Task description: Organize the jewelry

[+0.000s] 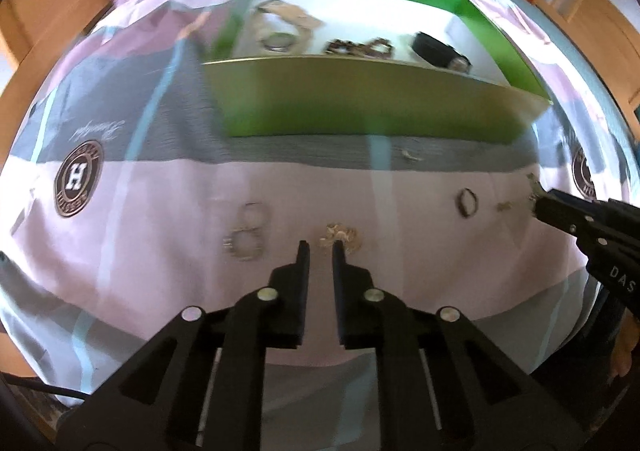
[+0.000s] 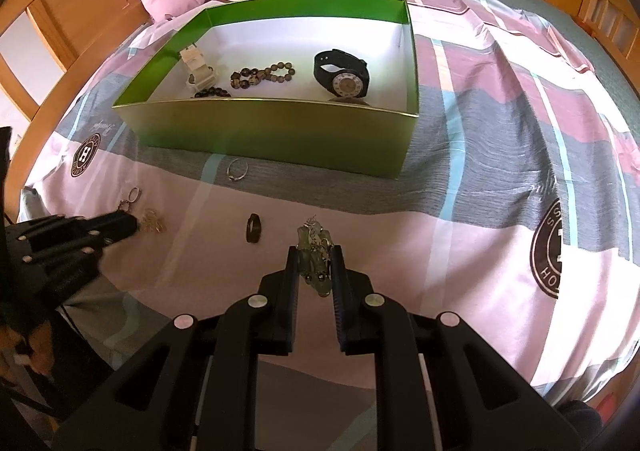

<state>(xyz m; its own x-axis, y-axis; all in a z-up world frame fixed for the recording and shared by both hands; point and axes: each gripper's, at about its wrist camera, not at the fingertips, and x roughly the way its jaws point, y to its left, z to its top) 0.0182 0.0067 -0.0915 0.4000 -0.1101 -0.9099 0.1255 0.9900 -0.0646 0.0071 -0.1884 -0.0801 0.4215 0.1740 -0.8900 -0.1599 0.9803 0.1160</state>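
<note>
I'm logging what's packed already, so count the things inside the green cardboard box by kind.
Wristwatches: 2 (white-strapped watch, black round-dial watch)
Bead bracelets: 2 (brown mottled bead bracelet, dark bead bracelet)
Total: 4

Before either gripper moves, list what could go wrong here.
1. The right gripper pinches the green pendant earrings by a loose cluster; a piece may slip on the way to the green box.
2. The left gripper is closed just short of the gold chain, so a lift would likely come up empty.
3. The dark ring lies between both grippers and could get knocked.
</note>
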